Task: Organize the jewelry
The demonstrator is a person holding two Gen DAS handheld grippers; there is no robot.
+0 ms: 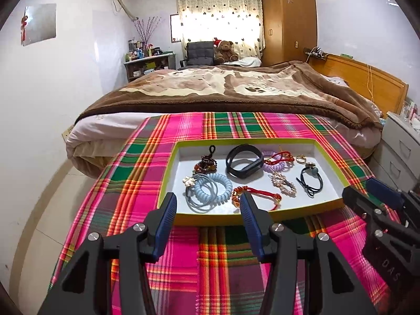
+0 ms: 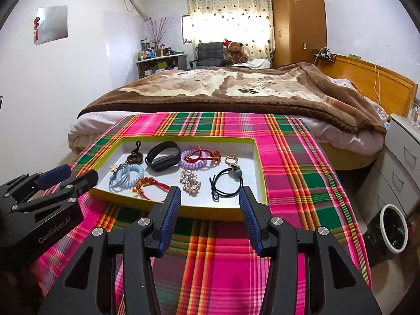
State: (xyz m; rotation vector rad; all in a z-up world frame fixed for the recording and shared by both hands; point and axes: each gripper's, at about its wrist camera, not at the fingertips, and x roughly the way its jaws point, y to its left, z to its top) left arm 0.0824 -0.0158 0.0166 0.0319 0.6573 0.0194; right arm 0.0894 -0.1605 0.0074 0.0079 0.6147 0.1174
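Observation:
A shallow white tray with a yellow-green rim (image 1: 171,168) (image 2: 210,214) lies on the plaid cloth. Inside it lie a light-blue coil hair tie (image 1: 213,187), a black wristband (image 1: 244,164), a purple coil tie (image 1: 278,167), a red cord bracelet with amber beads (image 1: 256,193), a gold rhinestone clip (image 1: 284,183), a black hair tie with a grey-blue bead (image 1: 311,181) and a gold ring (image 1: 301,159). My left gripper (image 1: 207,199) (image 2: 78,173) hovers open over the tray's near-left edge, holding nothing. At the near-right edge, my right gripper (image 2: 209,191) (image 1: 358,187) is open and empty too.
The pink, green and orange plaid cloth (image 1: 210,262) covers the table. Behind it stands a bed with a brown blanket (image 1: 223,86). White drawers (image 2: 404,162) and a round bin (image 2: 393,228) stand at the right.

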